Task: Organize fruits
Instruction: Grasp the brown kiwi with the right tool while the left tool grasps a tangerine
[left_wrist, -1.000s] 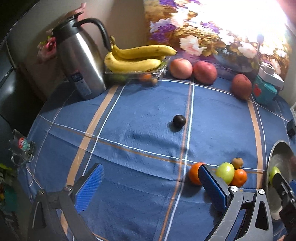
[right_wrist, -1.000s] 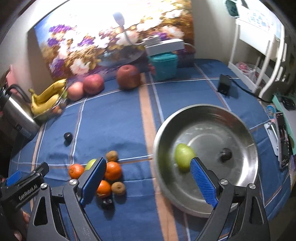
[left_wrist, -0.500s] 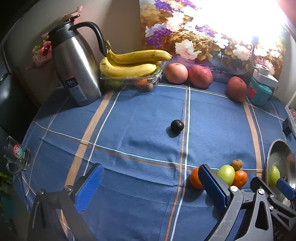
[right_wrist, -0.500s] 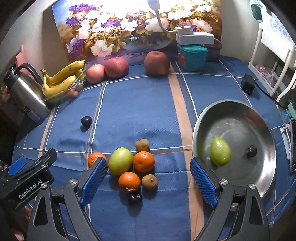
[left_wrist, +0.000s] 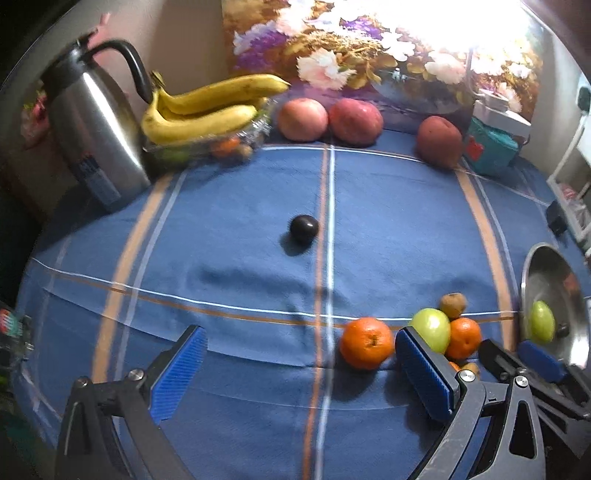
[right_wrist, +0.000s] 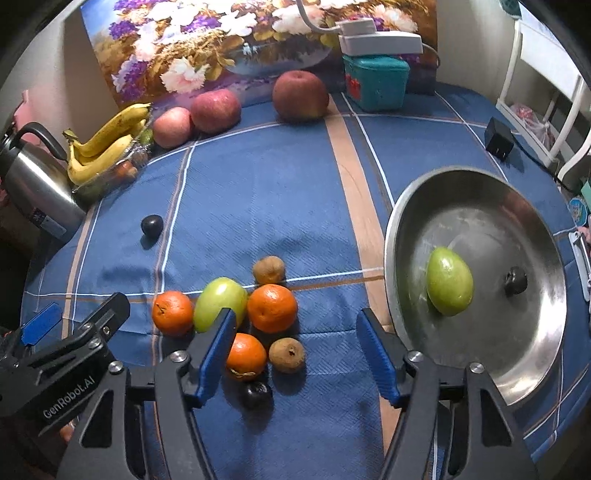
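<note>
Both grippers have come lower and closer to the fruit cluster (right_wrist: 236, 317) since a second ago. The right gripper (right_wrist: 297, 354) has just been narrowing its jaws; they now stand partway apart above the cluster, with an orange (right_wrist: 245, 356) and a brown fruit (right_wrist: 287, 355) seen between them, neither one pressed by the pads. The left gripper (left_wrist: 301, 373) is spread wide over bare tablecloth (left_wrist: 240, 229), left of the cluster, its right pad just beside a green fruit (left_wrist: 432, 328).

Only the right wrist view shows the whole cluster: three oranges, the green fruit, two brown fruits and a dark one nearest the camera. It also shows the full steel bowl (right_wrist: 476, 199), right of the cluster, holding a green mango (right_wrist: 449, 281) and a small dark fruit (right_wrist: 516, 281). The left wrist view shows only the bowl's left edge and part of the cluster, with the right gripper's fingers crossing in front.

Beyond the cluster lies a lone dark plum (left_wrist: 304, 229). Farther back stand bananas (left_wrist: 207, 107) on a clear tray, three red apples (right_wrist: 300, 95), a steel jug (left_wrist: 92, 133) and a teal box (right_wrist: 376, 86).

The tray's contents under the bananas are hard to make out.
</note>
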